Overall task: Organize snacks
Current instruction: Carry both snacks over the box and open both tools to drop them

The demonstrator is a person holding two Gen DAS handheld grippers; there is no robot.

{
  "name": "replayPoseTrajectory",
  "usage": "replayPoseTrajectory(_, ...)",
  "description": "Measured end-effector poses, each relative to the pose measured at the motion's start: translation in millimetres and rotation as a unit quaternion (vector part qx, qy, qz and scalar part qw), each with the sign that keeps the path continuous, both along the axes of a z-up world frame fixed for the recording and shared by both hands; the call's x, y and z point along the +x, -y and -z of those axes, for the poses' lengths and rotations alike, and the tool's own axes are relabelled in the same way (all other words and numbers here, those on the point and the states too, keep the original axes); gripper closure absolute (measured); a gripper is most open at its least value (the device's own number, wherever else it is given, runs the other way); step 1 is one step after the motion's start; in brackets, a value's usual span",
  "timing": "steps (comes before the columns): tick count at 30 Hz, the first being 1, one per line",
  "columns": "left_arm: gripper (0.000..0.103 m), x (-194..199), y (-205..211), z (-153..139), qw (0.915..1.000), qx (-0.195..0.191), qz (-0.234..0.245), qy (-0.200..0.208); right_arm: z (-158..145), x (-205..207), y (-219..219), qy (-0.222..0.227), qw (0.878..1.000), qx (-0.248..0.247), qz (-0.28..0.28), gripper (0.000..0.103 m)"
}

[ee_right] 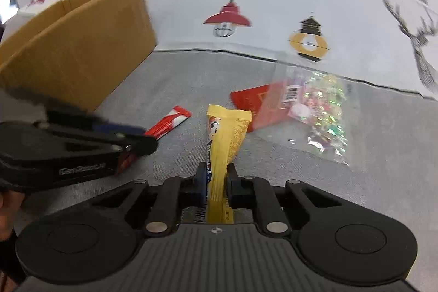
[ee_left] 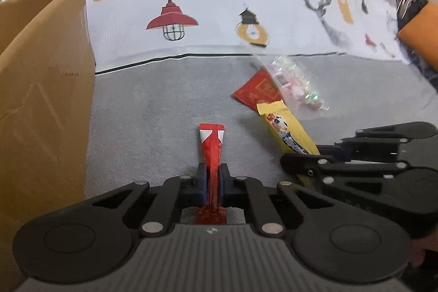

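Left tongs [ee_left: 213,177] grip my thin red-and-white stick packet [ee_left: 211,147]; right tongs [ee_right: 216,177] clamp the yellow wrapper [ee_right: 225,138], both near the cardboard box [ee_left: 41,89].

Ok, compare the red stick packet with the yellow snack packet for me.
The red stick packet is slim and red with a white tip; the yellow snack packet is wider and yellow with printed lettering. The left gripper clamps the red one, the right gripper the yellow. Both are long, sealed and held near one end.
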State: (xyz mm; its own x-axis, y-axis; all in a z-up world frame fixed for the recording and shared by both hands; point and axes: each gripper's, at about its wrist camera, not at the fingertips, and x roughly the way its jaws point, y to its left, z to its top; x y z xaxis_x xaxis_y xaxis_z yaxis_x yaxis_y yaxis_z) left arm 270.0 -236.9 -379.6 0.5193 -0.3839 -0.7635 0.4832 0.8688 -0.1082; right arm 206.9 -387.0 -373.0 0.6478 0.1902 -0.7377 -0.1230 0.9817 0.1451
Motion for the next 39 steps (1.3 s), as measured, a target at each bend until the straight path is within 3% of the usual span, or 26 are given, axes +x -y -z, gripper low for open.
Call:
replayPoseTrajectory(4,0.094,-10.6,-3.2,-16.7,0.9997,-0.022,0.007,-0.008,-15.9,-11.9,3.9,0.021,1.0,0.007,0.018,0.089)
replayPoseTrajectory(13,0.094,-52.2,-30.5,-85.7,0.9967,-0.061,0.005,0.053,-63.1,-51.2,-12.3,0.074,0.997,-0.016,0.035,0.089)
replayPoseTrajectory(21,0.094,-79.3,-89.3,-139.5,0.9902,-0.071,-0.029,0.117,-108.5,-89.7,-74.1,0.126,0.991,0.022,0.047,0.089)
replayPoseTrajectory(25,0.094,-101.8,-117.2,-178.6,0.9765,-0.054,-0.035,0.205,-145.1,-89.9,-114.5,0.154,0.987,0.033,0.026,0.089)
replayPoseTrajectory(30,0.095,-117.4,-157.3,-218.5,0.9655,-0.083,-0.059,0.24,-201.4,-91.5,-163.2,0.211,0.977,0.03,0.001,0.089)
replayPoseTrajectory(34,0.094,-119.5,-187.3,-230.6,0.9615,-0.097,-0.073,0.247,-228.5,-90.7,-188.2,0.232,0.972,0.035,-0.024,0.089)
replayPoseTrajectory(39,0.094,-110.9,-218.1,-222.5,0.9629,-0.105,-0.092,0.231,-232.6,-81.4,-215.9,0.223,0.974,0.024,-0.045,0.089)
